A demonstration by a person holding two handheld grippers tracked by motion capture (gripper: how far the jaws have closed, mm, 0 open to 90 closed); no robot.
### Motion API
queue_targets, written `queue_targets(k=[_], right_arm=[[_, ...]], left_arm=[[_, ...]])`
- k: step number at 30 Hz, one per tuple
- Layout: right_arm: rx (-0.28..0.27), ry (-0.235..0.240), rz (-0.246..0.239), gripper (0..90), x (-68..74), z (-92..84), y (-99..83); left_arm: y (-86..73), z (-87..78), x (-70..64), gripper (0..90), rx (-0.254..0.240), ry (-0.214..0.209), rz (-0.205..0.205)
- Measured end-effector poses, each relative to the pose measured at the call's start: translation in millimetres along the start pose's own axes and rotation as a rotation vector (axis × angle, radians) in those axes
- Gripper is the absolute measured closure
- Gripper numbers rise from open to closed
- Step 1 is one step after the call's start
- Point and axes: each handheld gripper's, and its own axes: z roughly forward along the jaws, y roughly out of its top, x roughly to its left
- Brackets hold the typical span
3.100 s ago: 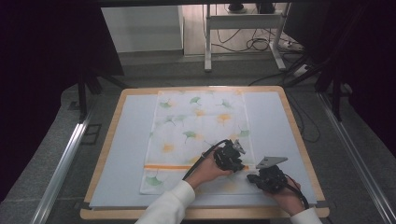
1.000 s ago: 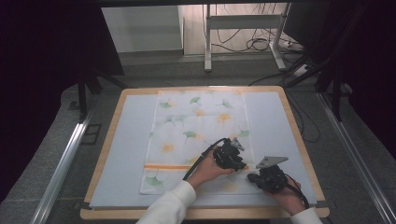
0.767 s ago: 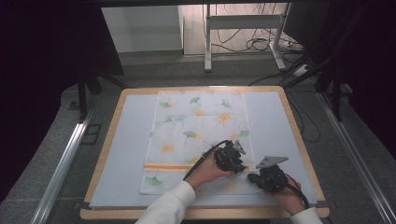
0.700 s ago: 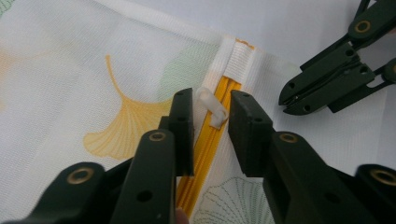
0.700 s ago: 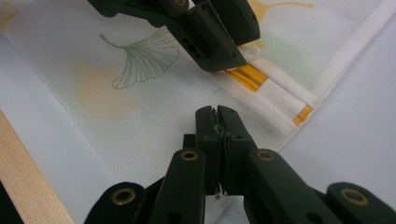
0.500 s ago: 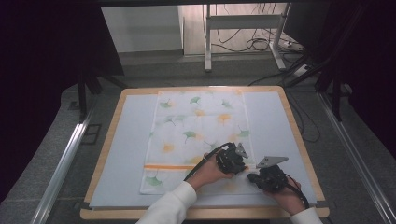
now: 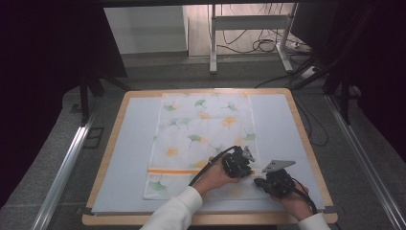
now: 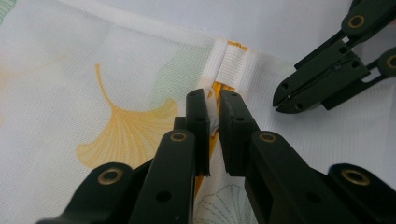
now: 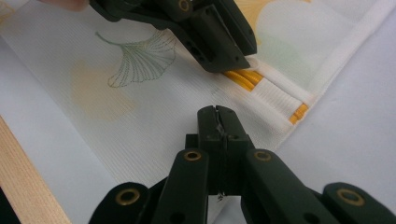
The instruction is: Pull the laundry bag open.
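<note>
White cloth (image 7: 203, 139) printed with green and yellow ginkgo leaves lies flat on the pale mat (image 7: 127, 158) of the wood-rimmed table (image 7: 109, 143), its long axis running from the near edge to the far edge, with an orange stripe (image 7: 174, 171) crossing it near the near end. At the cloth's near right part both grippers work close together. In the left gripper view, the left gripper (image 8: 214, 114) has just been closing its jaws, which now stand at a narrow gap with a small pinch of white fabric, raised beside the orange stripe, caught between the pads. A white ribbed loop (image 8: 228, 65) sewn at the hem sits just beyond the jaw tips. The right gripper (image 9: 218, 119) has its jaws pressed fully together, tips resting on the cloth close to the hem; a thin fold of fabric may lie between them, but I cannot tell for sure. From the high view the left gripper (image 7: 238, 165) is just to the left of, and slightly farther than, the right gripper (image 7: 275, 182), each held by a hand in a white sleeve (image 7: 177, 211).
</note>
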Motion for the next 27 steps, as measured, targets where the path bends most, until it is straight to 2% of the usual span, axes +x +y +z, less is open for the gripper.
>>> queue_targets(k=[11, 13, 17, 20, 21, 24, 27], right_arm=[[0.014, 0.007, 0.026, 89.6, -2.3, 0.2, 1.1], [0.015, 0.008, 0.031, 89.6, -2.9, 0.1, 1.0], [0.016, 0.013, 0.031, 89.6, -4.2, 0.1, 1.0], [0.016, 0.015, 0.032, 89.6, -4.5, 0.1, 1.1], [0.016, 0.015, 0.032, 89.6, -4.4, 0.0, 1.0], [0.015, 0.012, 0.034, 89.6, -3.6, -0.2, 1.0], [0.013, 0.014, 0.031, 89.6, -3.8, -0.2, 0.7]], left_arm=[[-2.1, -2.5, 1.0, 83.6, 0.014, 0.011, 0.007], [-4.6, -4.7, 2.6, 90.0, 0.016, 0.053, 0.006], [-13.2, -9.7, 12.1, 90.0, -0.005, 0.01, -0.039], [-11.9, -7.0, 9.3, 88.7, -0.019, -0.017, -0.025], [-9.8, -5.6, 7.6, 85.1, -0.022, -0.019, -0.012], [-4.1, -1.4, 2.4, 79.0, -0.031, -0.015, 0.012], [1.9, 3.4, -0.7, 73.5, -0.016, -0.013, 0.04]])
